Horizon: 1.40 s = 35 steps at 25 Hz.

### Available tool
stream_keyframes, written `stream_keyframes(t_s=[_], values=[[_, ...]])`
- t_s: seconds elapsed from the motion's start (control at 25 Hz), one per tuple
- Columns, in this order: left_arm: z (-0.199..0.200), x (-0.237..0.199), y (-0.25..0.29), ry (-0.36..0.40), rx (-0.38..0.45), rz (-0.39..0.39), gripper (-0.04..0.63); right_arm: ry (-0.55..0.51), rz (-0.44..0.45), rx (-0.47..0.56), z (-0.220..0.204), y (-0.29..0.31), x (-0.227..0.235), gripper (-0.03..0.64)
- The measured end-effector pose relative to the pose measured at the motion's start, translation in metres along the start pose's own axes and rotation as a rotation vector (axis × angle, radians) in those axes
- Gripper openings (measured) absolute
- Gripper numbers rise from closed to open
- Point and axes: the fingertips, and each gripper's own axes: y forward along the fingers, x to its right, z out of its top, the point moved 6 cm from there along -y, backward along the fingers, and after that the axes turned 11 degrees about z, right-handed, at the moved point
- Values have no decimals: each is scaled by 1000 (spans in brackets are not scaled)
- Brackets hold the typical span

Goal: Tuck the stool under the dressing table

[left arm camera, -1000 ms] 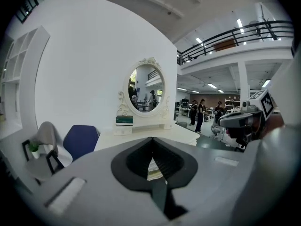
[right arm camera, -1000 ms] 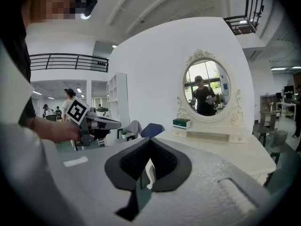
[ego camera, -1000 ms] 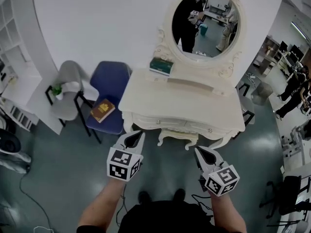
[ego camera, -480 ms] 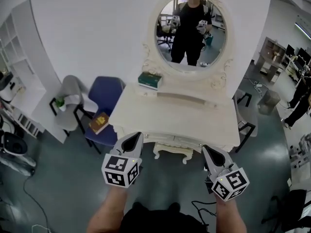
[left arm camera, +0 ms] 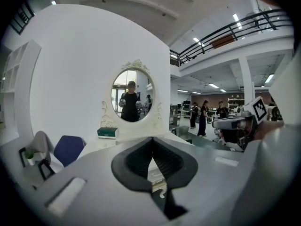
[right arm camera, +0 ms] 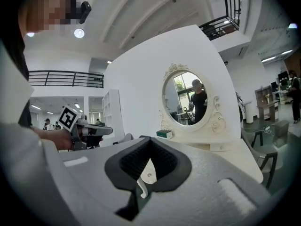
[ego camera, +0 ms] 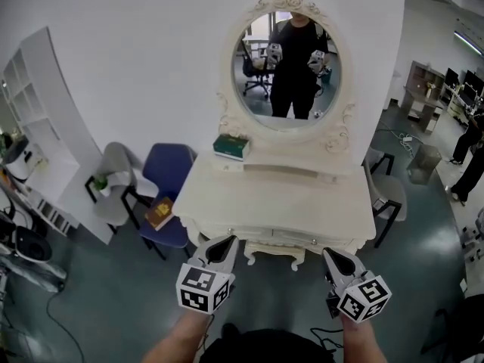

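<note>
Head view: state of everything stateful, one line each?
left tongs: shut, empty
right tongs: shut, empty
stool: under the dressing table, only its front edge showing
drawers: shut
book: closed, flat on the blue chair seat
green box: closed, lying at the back of the tabletop
</note>
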Motion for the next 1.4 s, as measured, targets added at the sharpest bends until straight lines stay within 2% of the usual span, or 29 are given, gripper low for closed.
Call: stream_keyframes(t_s=[0.12,0.28,0.36,0.44,0.56,0.8,1.16,1.4], values=[[5,-8,12,41,4,29,17,-18,26,48,14,26,1,2],[17,-29,21,-4,65,44,17,-67,60,45,25,59,-11,2],[22,-39,20,-22,107,35,17,-116,68,47,33,61,-20,2],[23,-50,19,-54,125,43,18,-118,61,66,34,57,-21,2],[14,-55,17,-69,106,46,18,-58,21,91,27,44,-17,2],[7,-59,19,-54,86,41,20,-54,-42,50,11,34,-9,2],[28,-56,26,-26,125,44,20,-131,-10,52,41,51,-4,2],[23,-55,21,-36,124,56,20,-107,5,43,28,48,-12,2]])
